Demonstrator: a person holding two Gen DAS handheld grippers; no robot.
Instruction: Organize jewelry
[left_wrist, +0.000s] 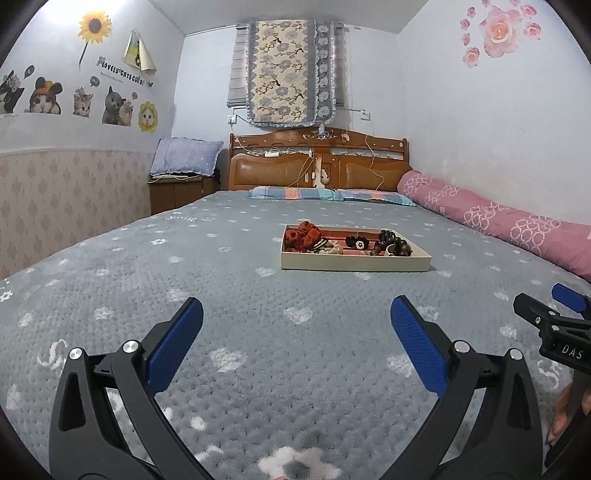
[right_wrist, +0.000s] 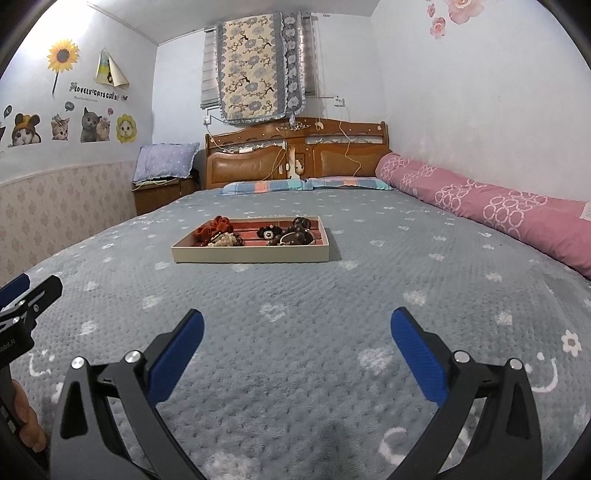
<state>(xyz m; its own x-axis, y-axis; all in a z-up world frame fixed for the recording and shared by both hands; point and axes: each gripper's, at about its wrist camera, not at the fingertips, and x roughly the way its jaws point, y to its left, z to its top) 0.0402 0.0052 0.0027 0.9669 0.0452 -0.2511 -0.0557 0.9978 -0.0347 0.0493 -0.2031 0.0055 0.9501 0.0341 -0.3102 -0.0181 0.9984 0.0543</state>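
Note:
A shallow cream tray (left_wrist: 354, 263) (right_wrist: 251, 255) with a red lining lies on the grey bedspread, well ahead of both grippers. In it lie a rust-red scrunchie (left_wrist: 304, 236) (right_wrist: 212, 228), a cream and black hair tie (left_wrist: 327, 246) (right_wrist: 223, 240), a small black piece (left_wrist: 356, 242) (right_wrist: 267, 232) and dark brown wooden beads (left_wrist: 393, 245) (right_wrist: 295, 234). My left gripper (left_wrist: 295, 336) is open with nothing between its blue pads. My right gripper (right_wrist: 297, 339) is open and empty too; its fingers (left_wrist: 569, 299) show at the right edge of the left wrist view.
The grey bedspread (left_wrist: 258, 332) with white flowers stretches between the grippers and the tray. A pink bolster (left_wrist: 498, 218) (right_wrist: 498, 206) lies along the right wall. Striped pillows (left_wrist: 328, 194) and a wooden headboard (left_wrist: 317, 162) are at the far end. A nightstand (left_wrist: 177, 192) stands at the back left.

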